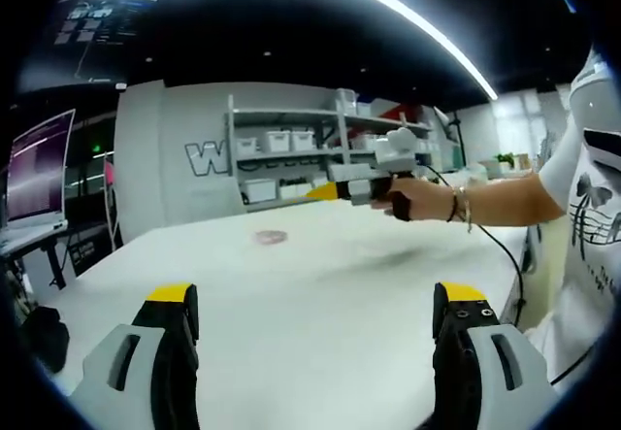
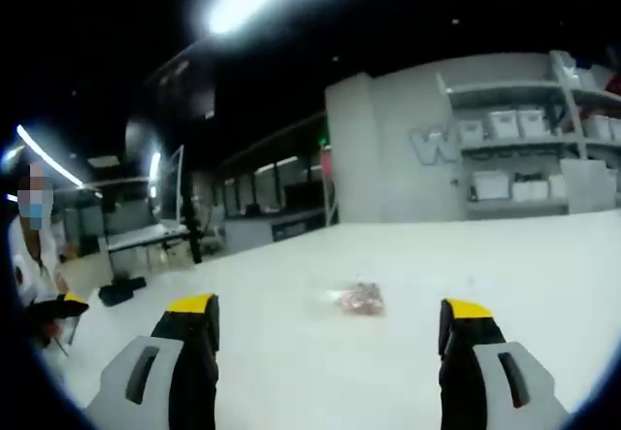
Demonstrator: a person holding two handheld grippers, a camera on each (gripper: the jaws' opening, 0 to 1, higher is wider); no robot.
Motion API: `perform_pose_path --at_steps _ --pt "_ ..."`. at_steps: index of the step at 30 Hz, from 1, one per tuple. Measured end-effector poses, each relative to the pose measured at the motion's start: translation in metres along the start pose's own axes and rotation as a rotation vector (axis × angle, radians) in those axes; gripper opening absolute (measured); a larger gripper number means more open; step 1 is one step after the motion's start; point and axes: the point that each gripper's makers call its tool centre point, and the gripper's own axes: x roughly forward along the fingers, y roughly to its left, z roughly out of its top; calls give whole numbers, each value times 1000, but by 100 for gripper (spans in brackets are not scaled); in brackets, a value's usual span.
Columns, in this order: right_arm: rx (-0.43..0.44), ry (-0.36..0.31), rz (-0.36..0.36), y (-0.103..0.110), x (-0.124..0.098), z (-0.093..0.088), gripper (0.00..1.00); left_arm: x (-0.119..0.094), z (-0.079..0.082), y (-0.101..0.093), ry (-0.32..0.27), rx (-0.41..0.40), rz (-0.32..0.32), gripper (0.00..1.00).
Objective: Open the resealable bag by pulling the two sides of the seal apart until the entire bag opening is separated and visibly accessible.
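A small clear resealable bag (image 1: 271,238) with pinkish contents lies flat on the white table (image 1: 320,352), far ahead of my left gripper (image 1: 316,299), which stands open with nothing between its jaws. A hand holds my right gripper (image 1: 320,192) out over the table's far right part, its yellow tip pointing left, above and to the right of the bag. In the right gripper view the bag (image 2: 357,299) lies a short way ahead, between the wide-apart jaws of the open right gripper (image 2: 328,309). Neither gripper touches it.
Shelves with white bins (image 1: 281,148) stand against the grey wall behind the table. A monitor (image 1: 39,168) sits on a desk to the left, with a dark bag (image 1: 44,338) on the floor below. A person's arm and white shirt (image 1: 592,226) are at the right.
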Motion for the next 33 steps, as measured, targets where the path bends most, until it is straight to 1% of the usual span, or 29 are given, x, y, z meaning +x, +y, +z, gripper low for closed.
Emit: perform_pose_path --at_steps 4,10,15,22,28,33 --pt "11 -5 6 2 -12 -5 94 0 -1 1 1 -2 1 100" --pt "22 -17 -13 -3 -29 -10 93 -1 -5 4 8 -14 7 100" --pt "33 -26 -23 -5 -47 -14 93 0 -5 5 5 -14 10 100" --pt "35 -42 -34 -6 -75 -19 93 0 -11 9 9 -36 18 100" --pt "40 -71 -48 -7 -101 -17 93 2 -9 9 -1 -44 17 99" --pt "36 -91 -47 -1 -119 -19 92 4 -9 10 -1 -47 18 99"
